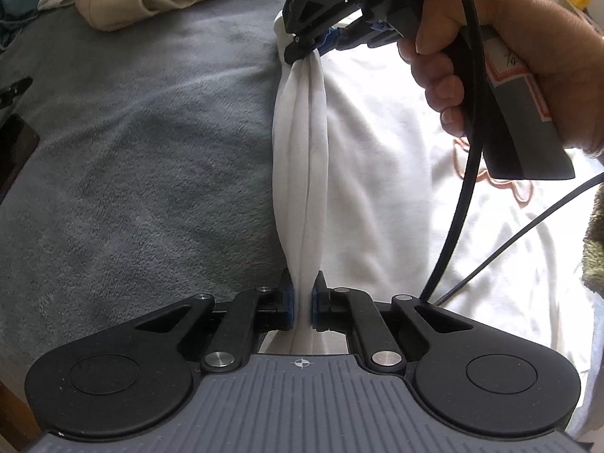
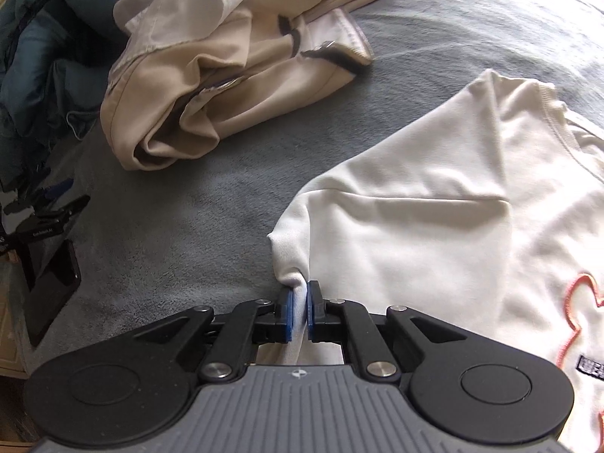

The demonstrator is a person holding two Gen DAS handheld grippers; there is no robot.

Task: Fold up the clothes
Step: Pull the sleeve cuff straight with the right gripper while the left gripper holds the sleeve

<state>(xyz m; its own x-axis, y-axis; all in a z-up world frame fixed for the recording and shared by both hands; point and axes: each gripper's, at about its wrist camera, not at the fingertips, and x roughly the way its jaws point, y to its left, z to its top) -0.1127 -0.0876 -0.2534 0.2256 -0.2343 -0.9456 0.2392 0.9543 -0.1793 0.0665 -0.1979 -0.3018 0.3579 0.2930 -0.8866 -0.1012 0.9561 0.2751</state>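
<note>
Shirt point(image 2: 434, 234): white, lying on a grey blanket point(image 1: 132, 151); its side edge is gathered and raised off the blanket, the rest lies flat with an orange-outlined print showing.
Left gripper point(image 1: 302, 298): nearest in its own view, pointing steeply down, pads pressed together on the lower end of the gathered edge.
Raised edge point(image 1: 302, 151): a taut roll of cloth strung between the two grippers, clear of the blanket.
Right gripper point(image 2: 299, 311): clamped on the shirt near the sleeve end; in the left view a hand point(image 1: 509, 56) holds its handle, with a black cable hanging past it.
Sleeve point(image 2: 396, 204): folded across the chest, its seam showing as a straight crease.
Risk, slip: each grip takes only a thin pinch of bunched cloth; a sharp pull could draw it out of the pads.
Risk, skew: if one end is carried further than the other, the fold would likely land crooked.
Risk, cable: the loose cable could snag or drag on the shirt as it goes over.
Phone point(image 2: 49, 283): dark, flat, at the blanket's left edge.
Beige clothes point(image 2: 211, 87): a crumpled heap further back, well apart from the shirt, not yet folded.
Containers: none in view.
</note>
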